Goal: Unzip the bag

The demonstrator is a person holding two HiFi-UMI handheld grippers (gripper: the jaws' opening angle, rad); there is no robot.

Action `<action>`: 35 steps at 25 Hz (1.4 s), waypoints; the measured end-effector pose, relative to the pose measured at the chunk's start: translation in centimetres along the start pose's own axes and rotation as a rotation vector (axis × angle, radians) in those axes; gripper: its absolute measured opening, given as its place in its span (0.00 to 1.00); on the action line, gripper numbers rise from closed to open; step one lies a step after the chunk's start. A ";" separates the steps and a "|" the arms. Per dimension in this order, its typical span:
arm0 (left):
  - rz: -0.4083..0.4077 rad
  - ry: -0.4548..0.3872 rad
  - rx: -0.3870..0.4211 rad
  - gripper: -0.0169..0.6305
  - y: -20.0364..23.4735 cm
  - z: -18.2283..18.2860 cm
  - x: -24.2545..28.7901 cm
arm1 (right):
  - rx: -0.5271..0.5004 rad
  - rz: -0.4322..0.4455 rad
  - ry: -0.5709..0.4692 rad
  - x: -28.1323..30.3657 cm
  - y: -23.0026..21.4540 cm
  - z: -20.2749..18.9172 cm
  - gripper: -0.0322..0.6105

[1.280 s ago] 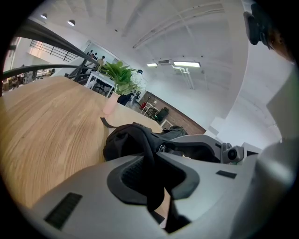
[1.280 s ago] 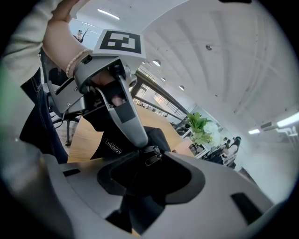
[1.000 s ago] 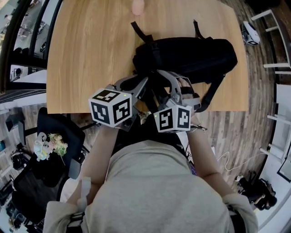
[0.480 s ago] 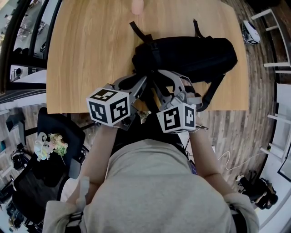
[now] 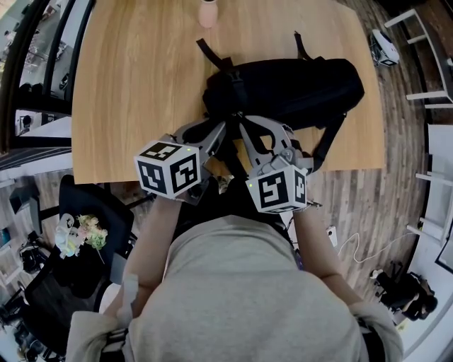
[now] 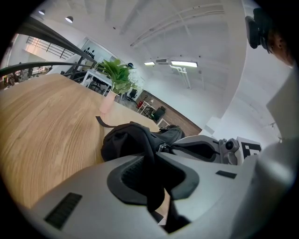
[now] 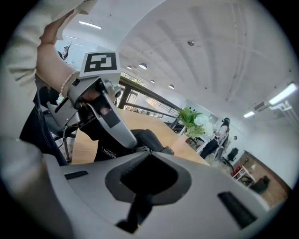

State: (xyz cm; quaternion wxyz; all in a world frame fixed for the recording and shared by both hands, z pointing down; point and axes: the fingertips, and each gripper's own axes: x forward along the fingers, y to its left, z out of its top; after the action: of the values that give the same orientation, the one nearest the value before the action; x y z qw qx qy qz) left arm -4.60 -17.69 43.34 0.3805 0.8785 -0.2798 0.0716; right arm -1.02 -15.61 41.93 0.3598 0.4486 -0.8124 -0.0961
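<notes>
Currently the backpack point(image 5: 297, 85) lies just ahead of both tools. My left gripper point(image 6: 154, 158) pinches its strap point(image 6: 149, 186); my right gripper point(image 7: 148, 156) is closing on a dark tab point(image 7: 138, 207). Risk: the thin tab slips out under pull, or the backpack drags.

The backpack point(image 5: 283, 88) is plain black. The table point(image 5: 134, 85) is light honey wood with fine straight grain. At its far edge, the vase point(image 5: 207, 12) is pale pink and the plant point(image 6: 117, 74) green. The floor point(image 5: 396, 191) shows grey-brown planks.
</notes>
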 end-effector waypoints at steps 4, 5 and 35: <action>-0.004 0.005 0.008 0.12 0.0 0.1 0.1 | 0.096 0.005 -0.008 0.1 -0.5 0.0 0.07; -0.005 0.007 0.009 0.12 0.0 0.1 0.2 | 0.141 0.016 -0.011 0.2 -0.6 0.0 0.07; 0.168 -0.010 0.198 0.13 1.3 1.3 0.7 | 0.807 -0.026 -0.065 -2.2 -8.1 -6.3 0.06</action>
State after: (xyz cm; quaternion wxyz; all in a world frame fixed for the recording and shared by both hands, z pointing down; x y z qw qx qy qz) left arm -4.87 -19.64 43.48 0.2833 0.8855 -0.3459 0.1261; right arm 9.32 -17.52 41.52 0.1276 0.5607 -0.7901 0.2121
